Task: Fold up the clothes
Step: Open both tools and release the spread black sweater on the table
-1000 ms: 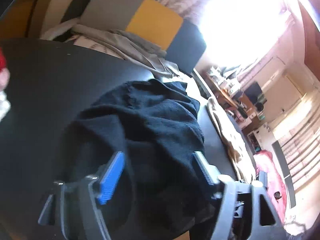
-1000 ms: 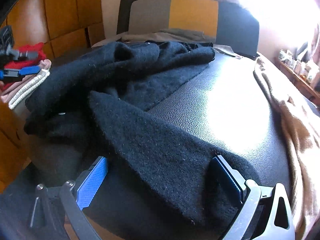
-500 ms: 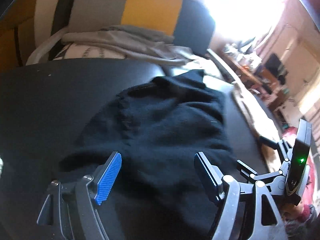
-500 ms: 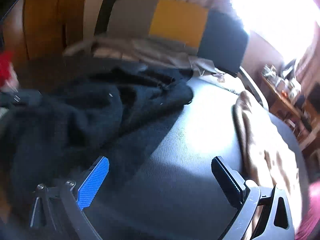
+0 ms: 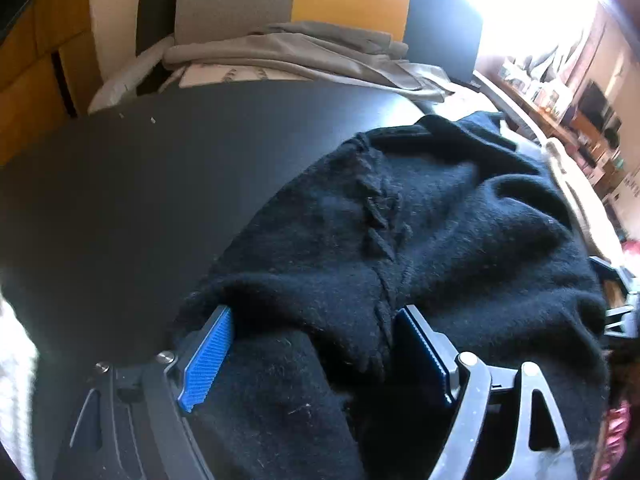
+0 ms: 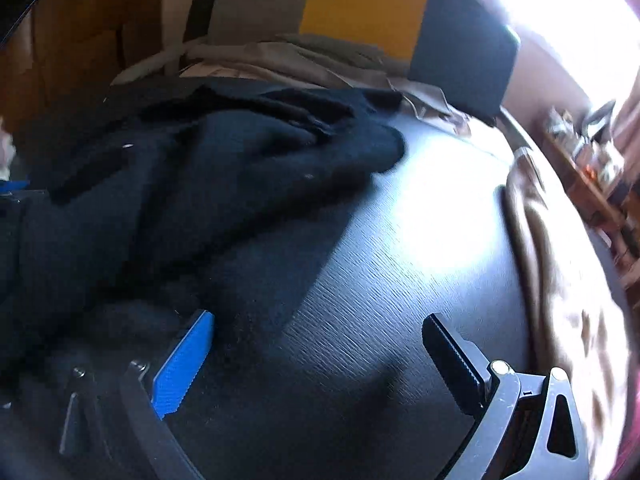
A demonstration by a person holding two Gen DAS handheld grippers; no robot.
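Since the earlier frames: both grippers shifted across the black table (image 6: pixel 420 240); black sweater (image 5: pixel 400 240) now larger and closer under the left gripper, and drawn back out of the right gripper's gap.

Left gripper (image 5: pixel 316 320): jaws wide, just opened further. A raised fold of the sweater sits between the two fingers. Blue pad (image 5: pixel 208 360) tucked under the edge of the fold; dark pad (image 5: pixel 420 352) set against the knit on the other side. Firm pressure on the cloth not evident; fabric between the jaws, not clamped.

Right gripper (image 6: pixel 316 328): jaws wide, nothing held. Bare table surface between the fingers. Blue-padded finger (image 6: pixel 184 364) at the near hem of the sweater (image 6: pixel 180 200), touching or just beside it; blur prevents a firmer reading. Dark finger (image 6: pixel 452 356) over bare table, clear of cloth.

Sweater position: bunched in loose folds on the table, a cable-knit rib running up the middle in the left wrist view, table bare to one side of it.

Further out: tan cloth (image 6: pixel 560 280) draped along the far table edge, apart from the sweater. Beyond the table, grey garments (image 5: pixel 304 52) heaped in front of a grey, yellow and dark panelled cushion (image 5: pixel 352 0). Bright window glare (image 6: pixel 560 8) behind.
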